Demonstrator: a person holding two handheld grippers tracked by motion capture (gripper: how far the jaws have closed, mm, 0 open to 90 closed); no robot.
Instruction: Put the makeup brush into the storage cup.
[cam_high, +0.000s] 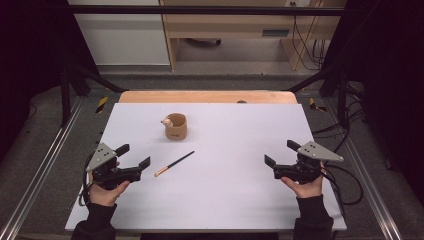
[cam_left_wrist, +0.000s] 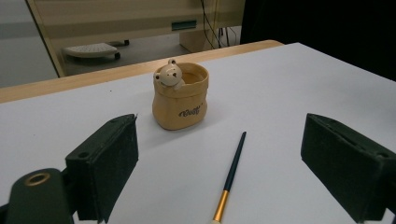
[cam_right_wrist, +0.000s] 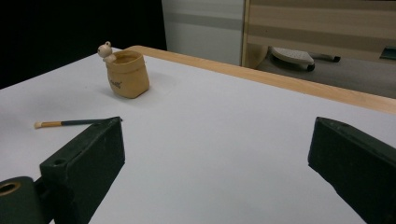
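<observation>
The brush lies flat on the white table, just ahead of the left tool, near it but not touching. Its long axis runs on a diagonal in the high view: the pale bristle tip and gold ferrule point toward the near left, the dark handle end toward the far right. In the left gripper view the brush sits between the two black jaws, handle end aimed away, toward the pot.

That tan, sack-shaped pot stands upright beyond the brush, apart from it, with a small bear figure peeking over its rim. There's dark script on its front, too small to read for certain.

Left tool: jaws spread wide, nothing between the pads, hovering low over the table. Right tool: also released, jaws apart and empty, held at the right side of the table, well away from brush and pot. In the right gripper view the brush shows far off beside one jaw, the pot beyond it.

Plenty of bare white surface lies between the two tools. The wooden far edge runs behind the pot; the brush is well clear of every edge.
</observation>
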